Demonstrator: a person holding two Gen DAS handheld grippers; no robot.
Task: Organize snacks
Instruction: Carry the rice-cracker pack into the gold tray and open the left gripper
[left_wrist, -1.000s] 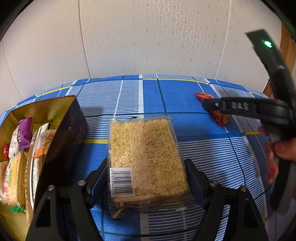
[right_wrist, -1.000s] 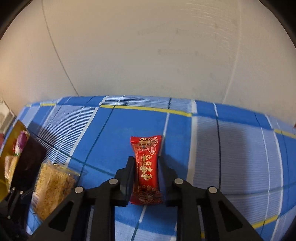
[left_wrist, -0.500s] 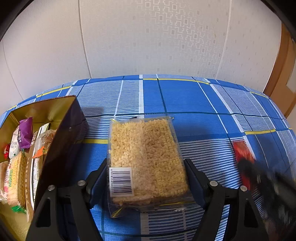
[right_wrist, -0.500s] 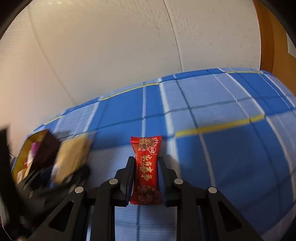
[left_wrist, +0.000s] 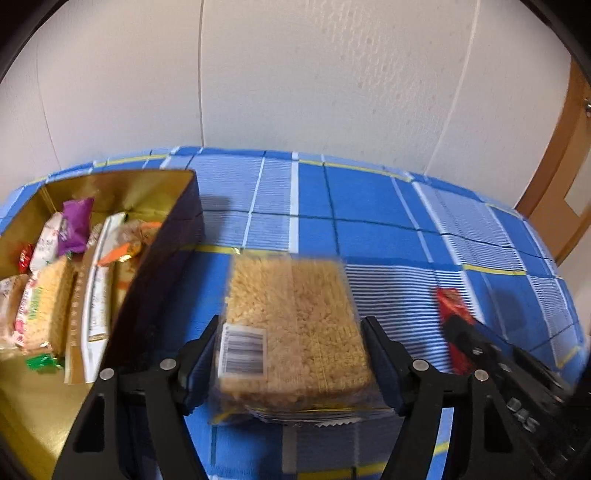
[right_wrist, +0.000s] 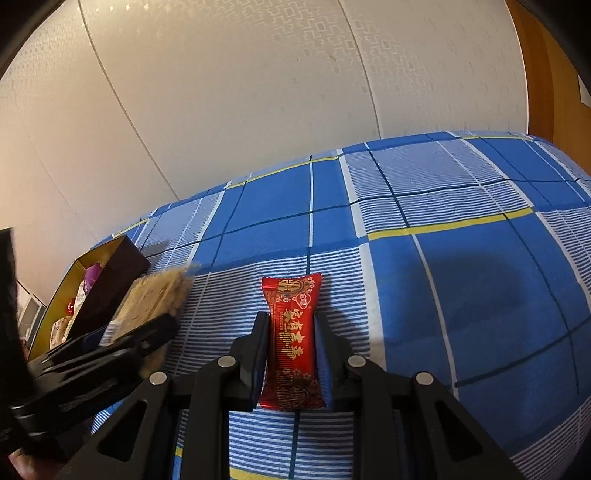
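A clear packet of puffed-rice crisp (left_wrist: 295, 317) sits between the fingers of my left gripper (left_wrist: 291, 332), whose jaws are closing with both pads against its sides. It hangs just right of the gold-lined dark box (left_wrist: 122, 175). My right gripper (right_wrist: 291, 332) is shut on a red candy packet (right_wrist: 291, 325) over the cloth. In the left wrist view the right gripper (left_wrist: 476, 343) and the red packet (left_wrist: 448, 301) show at lower right. In the right wrist view the rice packet (right_wrist: 155, 295) and the box (right_wrist: 114, 273) lie to the left.
The box holds several wrapped snacks, among them a purple packet (left_wrist: 75, 225) and another rice-crisp bar (left_wrist: 44, 302). A blue plaid cloth (right_wrist: 461, 280) covers the surface. A pale wall stands behind, and a wooden door frame (left_wrist: 565, 155) is at the right.
My right gripper swung the red packet from the far right of the cloth to just beside my left gripper. The left gripper shifted with the rice packet, and the box now shows more of its inside.
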